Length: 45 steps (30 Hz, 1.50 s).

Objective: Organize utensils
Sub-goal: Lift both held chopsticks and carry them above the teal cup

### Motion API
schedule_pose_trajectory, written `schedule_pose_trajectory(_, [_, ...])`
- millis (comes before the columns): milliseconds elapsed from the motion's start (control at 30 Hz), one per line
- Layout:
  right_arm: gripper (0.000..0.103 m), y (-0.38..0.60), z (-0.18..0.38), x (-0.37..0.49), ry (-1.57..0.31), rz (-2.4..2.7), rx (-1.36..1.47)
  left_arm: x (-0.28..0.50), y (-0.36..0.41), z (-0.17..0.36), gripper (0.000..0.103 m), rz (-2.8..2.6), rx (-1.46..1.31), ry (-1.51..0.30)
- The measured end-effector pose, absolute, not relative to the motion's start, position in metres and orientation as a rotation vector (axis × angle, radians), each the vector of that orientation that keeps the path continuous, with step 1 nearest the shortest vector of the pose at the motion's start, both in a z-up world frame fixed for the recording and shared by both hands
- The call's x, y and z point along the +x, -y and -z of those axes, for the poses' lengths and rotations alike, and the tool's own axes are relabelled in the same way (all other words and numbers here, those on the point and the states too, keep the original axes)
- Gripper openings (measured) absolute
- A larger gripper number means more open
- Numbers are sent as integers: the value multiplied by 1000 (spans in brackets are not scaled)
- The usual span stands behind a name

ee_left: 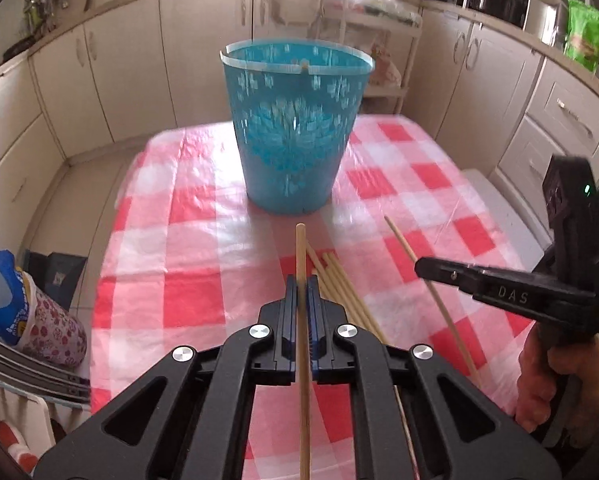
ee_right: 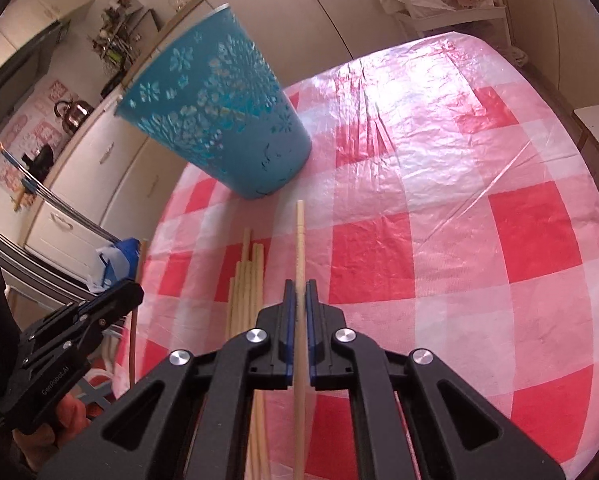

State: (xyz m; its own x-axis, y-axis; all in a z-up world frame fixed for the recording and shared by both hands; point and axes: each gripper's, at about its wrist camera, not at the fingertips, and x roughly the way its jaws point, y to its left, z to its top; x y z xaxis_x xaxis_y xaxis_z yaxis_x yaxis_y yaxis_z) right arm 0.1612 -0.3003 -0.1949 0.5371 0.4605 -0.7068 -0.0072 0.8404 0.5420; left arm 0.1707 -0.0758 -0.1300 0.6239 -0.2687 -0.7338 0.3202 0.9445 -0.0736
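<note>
A blue perforated plastic basket (ee_left: pixel 295 128) stands upright on the red-and-white checked tablecloth (ee_left: pixel 203 216); it also shows in the right wrist view (ee_right: pixel 223 120). My left gripper (ee_left: pixel 302 280) is shut on a wooden chopstick (ee_left: pixel 300 256) that points toward the basket. My right gripper (ee_right: pixel 299 286) is shut on another wooden chopstick (ee_right: pixel 299 240); it shows at the right of the left wrist view (ee_left: pixel 499 286) with its chopstick (ee_left: pixel 411 258). Several loose chopsticks (ee_right: pixel 247 280) lie on the cloth between the grippers, also in the left wrist view (ee_left: pixel 341 284).
Cream kitchen cabinets (ee_left: pixel 131 68) surround the table. A white cart with bags (ee_left: pixel 363 20) stands behind the basket. A flowered bag (ee_left: pixel 39 320) sits off the table's left edge. A green packet (ee_left: pixel 583 36) stands on the right counter. A kettle (ee_right: pixel 73 114) is on the far counter.
</note>
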Motion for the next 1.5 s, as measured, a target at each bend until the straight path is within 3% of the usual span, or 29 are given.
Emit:
schedule_pose_trajectory(267, [6, 314, 160, 148, -780, -298, 585, 178, 65, 45, 5, 348, -59, -454])
schedule_pose_trajectory(867, [6, 324, 135, 144, -646, -279, 595, 256, 75, -49, 5, 322, -229, -114])
schedule_pose_trajectory(1500, [6, 321, 129, 146, -599, -269, 590, 321, 88, 37, 5, 182, -179, -214])
